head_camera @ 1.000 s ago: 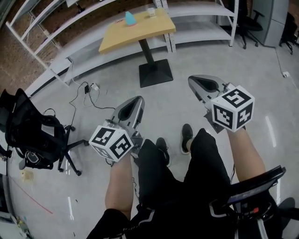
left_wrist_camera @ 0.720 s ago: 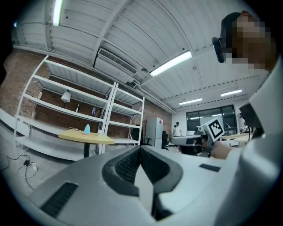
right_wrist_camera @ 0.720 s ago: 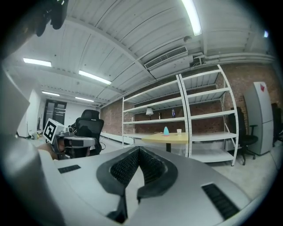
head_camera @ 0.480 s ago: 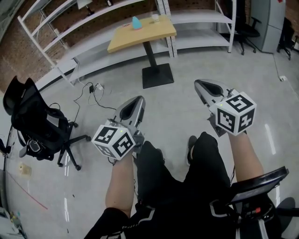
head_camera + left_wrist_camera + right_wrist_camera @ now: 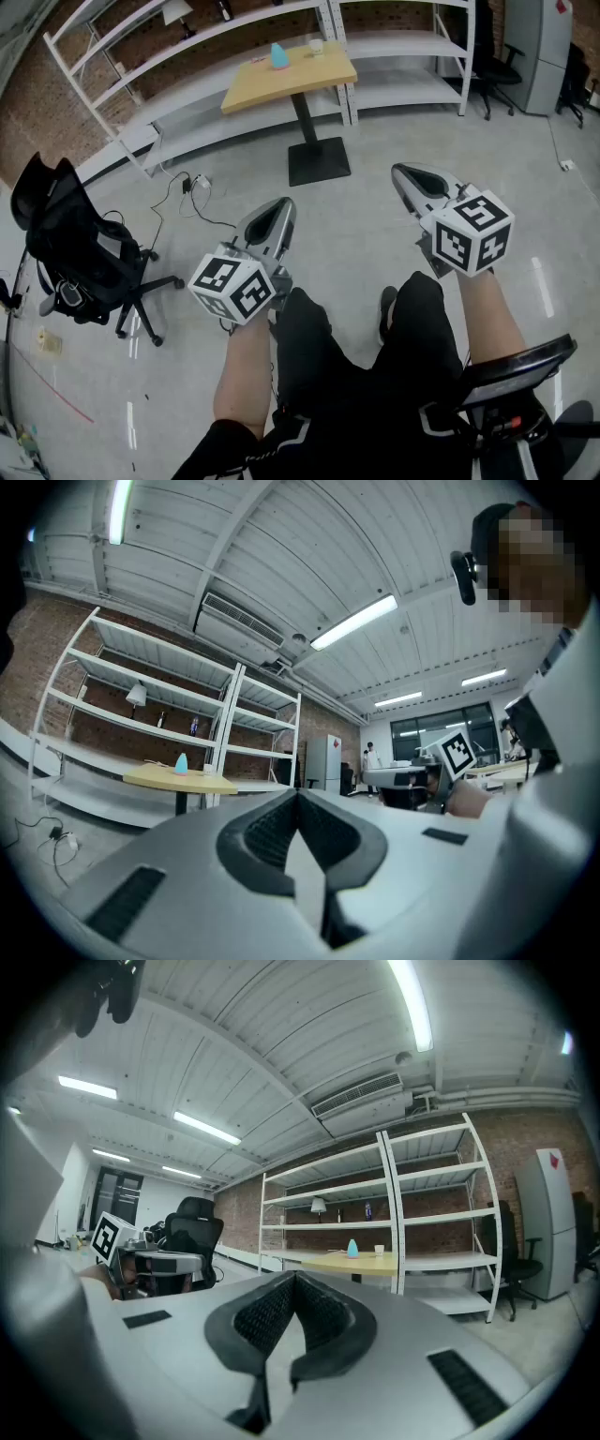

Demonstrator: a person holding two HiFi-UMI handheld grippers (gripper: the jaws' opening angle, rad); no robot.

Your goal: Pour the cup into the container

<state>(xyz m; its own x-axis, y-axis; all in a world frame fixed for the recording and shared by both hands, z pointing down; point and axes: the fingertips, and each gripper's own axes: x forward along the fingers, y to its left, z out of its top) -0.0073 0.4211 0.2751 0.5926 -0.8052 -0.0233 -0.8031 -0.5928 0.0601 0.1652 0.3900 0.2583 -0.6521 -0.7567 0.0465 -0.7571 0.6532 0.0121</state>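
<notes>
Since a second before, the table (image 5: 281, 82) had slid down from the top edge of the head view, and the black office chair (image 5: 75, 246) had come further in at the left. Both grippers had sunk a little in that view.

The left gripper (image 5: 280, 205) and the right gripper (image 5: 400, 172) were held level over the grey floor (image 5: 356, 234), side by side and well apart. Each had its jaws pressed together with nothing between them.

The cup (image 5: 317, 46) stood on the far end of the wooden tabletop, well away from both grippers. Near it on the same top sat a blue cone (image 5: 279, 56). I took it for the container, though it was too small to be sure. White shelves (image 5: 187, 39) ran along the brick wall behind the table, and a tangle of cables (image 5: 192, 185) lay on the floor between the chair and the table's foot.
</notes>
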